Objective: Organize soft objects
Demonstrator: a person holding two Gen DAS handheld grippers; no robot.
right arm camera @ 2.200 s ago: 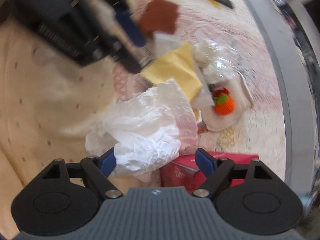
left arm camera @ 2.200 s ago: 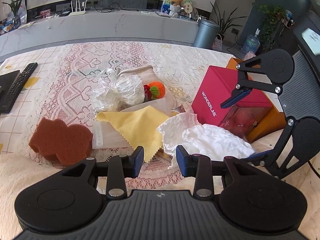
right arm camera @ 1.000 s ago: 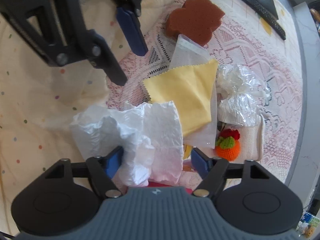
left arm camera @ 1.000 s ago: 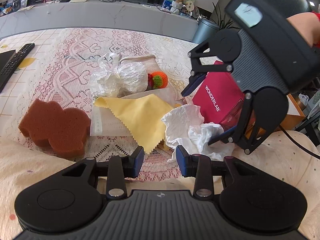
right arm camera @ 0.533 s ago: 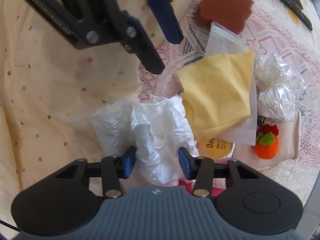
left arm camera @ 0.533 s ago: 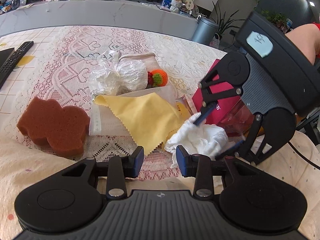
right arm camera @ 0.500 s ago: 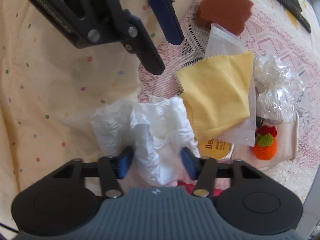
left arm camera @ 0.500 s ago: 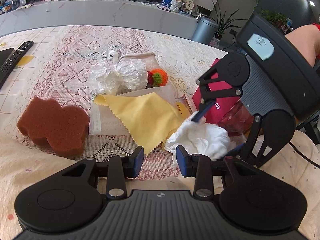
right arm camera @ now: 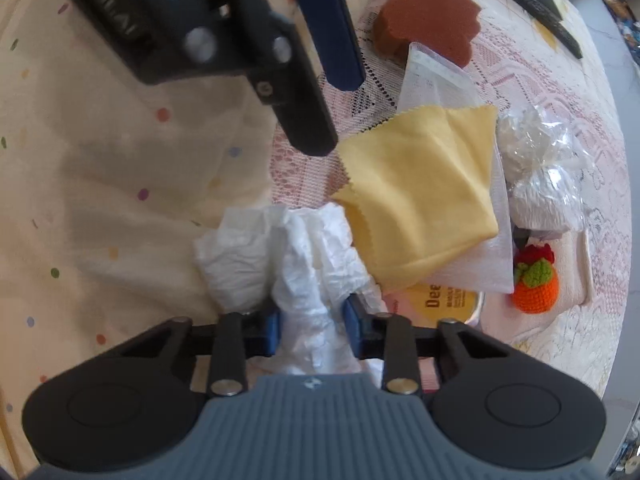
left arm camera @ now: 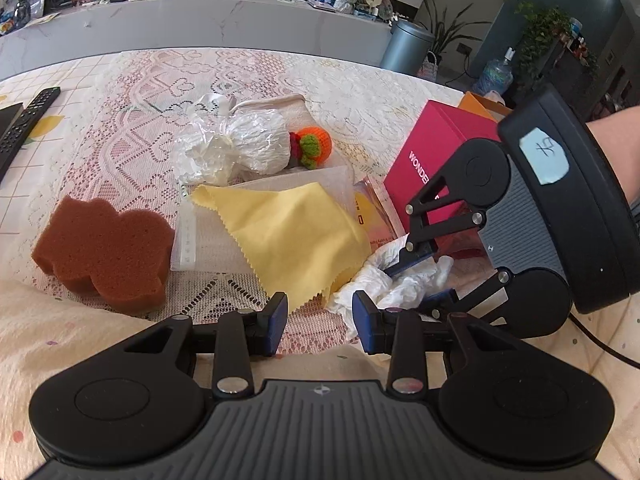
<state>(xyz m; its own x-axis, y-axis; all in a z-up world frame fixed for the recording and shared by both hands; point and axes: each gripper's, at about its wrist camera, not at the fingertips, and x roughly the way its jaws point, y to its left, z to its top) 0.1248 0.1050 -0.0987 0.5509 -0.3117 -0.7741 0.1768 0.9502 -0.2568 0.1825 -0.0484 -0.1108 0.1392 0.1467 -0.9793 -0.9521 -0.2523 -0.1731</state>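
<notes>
So the right gripper (right arm camera: 310, 326) is closing on the crumpled white paper wad (right arm camera: 304, 256) just beside the yellow zigzag-edged cloth (right arm camera: 420, 200), while the left gripper (left arm camera: 320, 320) hangs part-open, empty.

White capitals reading "WONDE", the rest hidden, ran along the side of the magenta cardboard box (left arm camera: 434, 148) near the table's right edge. The round yellow tin lid (right arm camera: 444, 300), half under the cloths, showed "Dee" in dark letters; its smaller print was unreadable.
</notes>
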